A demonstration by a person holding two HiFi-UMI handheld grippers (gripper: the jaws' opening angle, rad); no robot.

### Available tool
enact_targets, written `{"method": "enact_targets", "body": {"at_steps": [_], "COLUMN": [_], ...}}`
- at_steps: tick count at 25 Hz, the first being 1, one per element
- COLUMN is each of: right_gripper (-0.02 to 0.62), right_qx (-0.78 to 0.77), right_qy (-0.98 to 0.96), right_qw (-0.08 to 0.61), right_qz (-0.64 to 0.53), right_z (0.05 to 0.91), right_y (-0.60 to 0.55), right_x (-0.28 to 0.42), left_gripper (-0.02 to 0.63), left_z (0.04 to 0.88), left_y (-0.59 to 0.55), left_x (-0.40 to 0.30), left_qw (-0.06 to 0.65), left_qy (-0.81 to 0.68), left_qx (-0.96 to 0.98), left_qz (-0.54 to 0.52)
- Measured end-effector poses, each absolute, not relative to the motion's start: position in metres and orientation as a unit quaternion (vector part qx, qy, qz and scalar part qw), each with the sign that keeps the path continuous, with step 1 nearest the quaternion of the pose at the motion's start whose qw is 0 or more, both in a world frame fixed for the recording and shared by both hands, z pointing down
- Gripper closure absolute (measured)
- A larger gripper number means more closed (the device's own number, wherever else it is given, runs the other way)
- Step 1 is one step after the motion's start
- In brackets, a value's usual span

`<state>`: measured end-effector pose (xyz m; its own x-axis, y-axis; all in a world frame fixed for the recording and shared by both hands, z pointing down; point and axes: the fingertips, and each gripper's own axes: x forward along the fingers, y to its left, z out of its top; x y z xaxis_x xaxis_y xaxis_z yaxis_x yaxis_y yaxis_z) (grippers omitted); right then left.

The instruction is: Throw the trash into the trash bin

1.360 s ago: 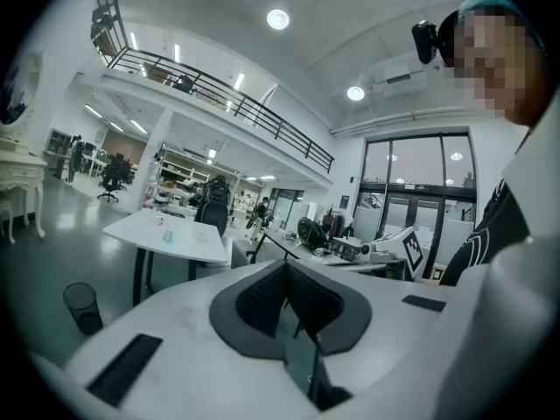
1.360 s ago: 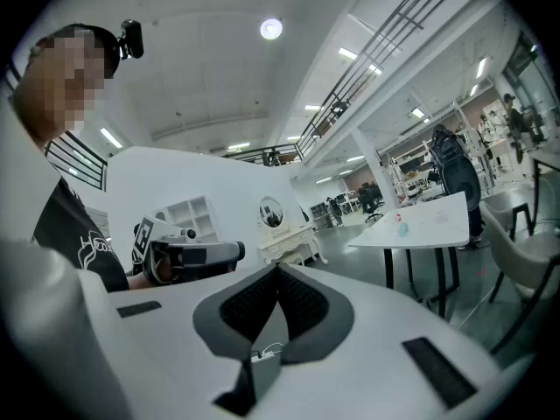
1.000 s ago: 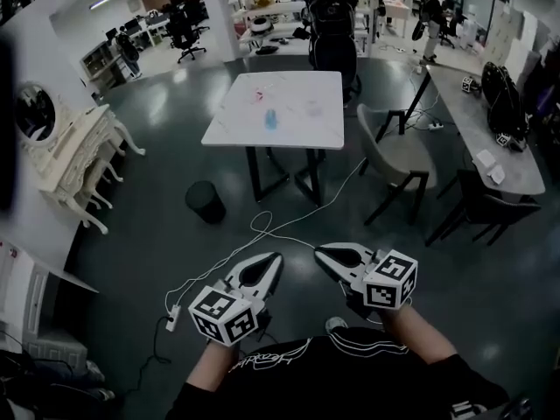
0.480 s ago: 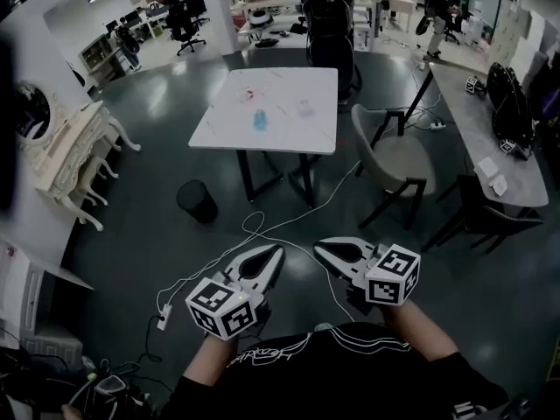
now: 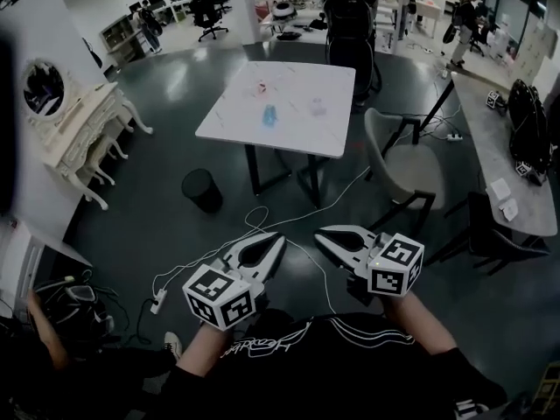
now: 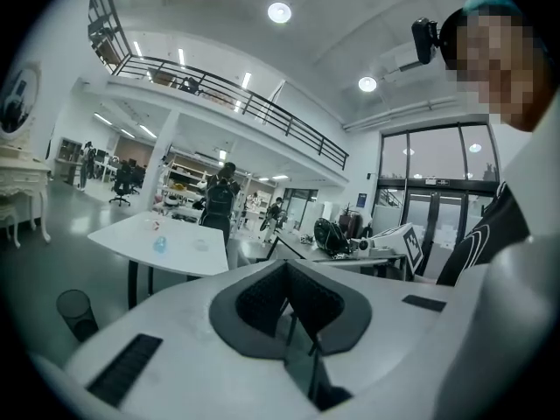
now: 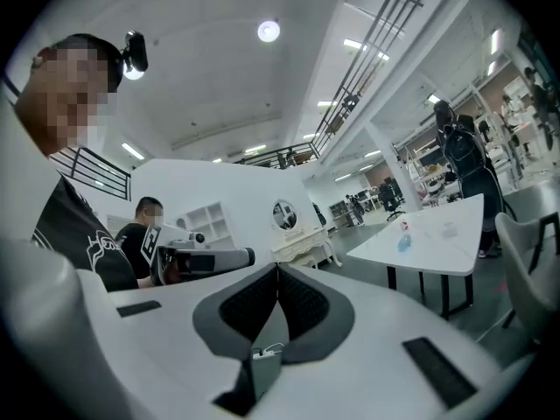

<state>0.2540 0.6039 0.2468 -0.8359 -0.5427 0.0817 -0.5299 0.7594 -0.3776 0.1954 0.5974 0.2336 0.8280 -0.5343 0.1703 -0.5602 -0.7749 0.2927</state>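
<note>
Several bits of trash lie on the white table (image 5: 227, 129): a blue item (image 5: 269, 115), a pink one (image 5: 261, 87) and a pale one (image 5: 317, 106). The black trash bin (image 5: 202, 190) stands on the floor by the table's left front leg. My left gripper (image 5: 276, 241) and right gripper (image 5: 322, 234) are held side by side well short of the table, both shut and empty. The left gripper view shows the table (image 6: 122, 237), the blue item (image 6: 160, 245) and the bin (image 6: 76, 311). In the right gripper view the table (image 7: 455, 234) stands far to the right.
A grey chair (image 5: 398, 160) stands right of the table, with a long grey desk (image 5: 516, 182) beyond it. A white dresser with a mirror (image 5: 83, 134) lines the left wall. A white cable (image 5: 262, 226) and power strip (image 5: 158, 303) lie on the floor. A person crouches at lower left (image 5: 52, 339).
The view has swung a little as I walk, and the bin sits slightly higher in it. A crouching person has come into view at lower left. Both grippers stay shut, side by side.
</note>
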Motion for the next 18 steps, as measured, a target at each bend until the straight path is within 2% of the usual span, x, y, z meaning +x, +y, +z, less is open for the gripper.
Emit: {"method": "enact_targets", "body": {"at_steps": [9,18], "right_gripper": [0.563,0.563], "right_qx": [-0.281,-0.297], "right_qy": [0.934,0.916], "right_qw": [0.002,-0.023], "right_qz": [-0.218,-0.267], "right_z": [0.268,0.303], "right_y": [0.527,0.381], "right_x": [0.237,0.192], "left_gripper": [0.600,0.600], "left_z": [0.258,0.290], "left_y": [0.523,0.371], "left_x": [0.169,0.119], "left_qw": [0.205,0.229], "left_qy": [-0.310,-0.308], "left_qx": [0.928,0.923], "left_qz": [0.023,0.035]}}
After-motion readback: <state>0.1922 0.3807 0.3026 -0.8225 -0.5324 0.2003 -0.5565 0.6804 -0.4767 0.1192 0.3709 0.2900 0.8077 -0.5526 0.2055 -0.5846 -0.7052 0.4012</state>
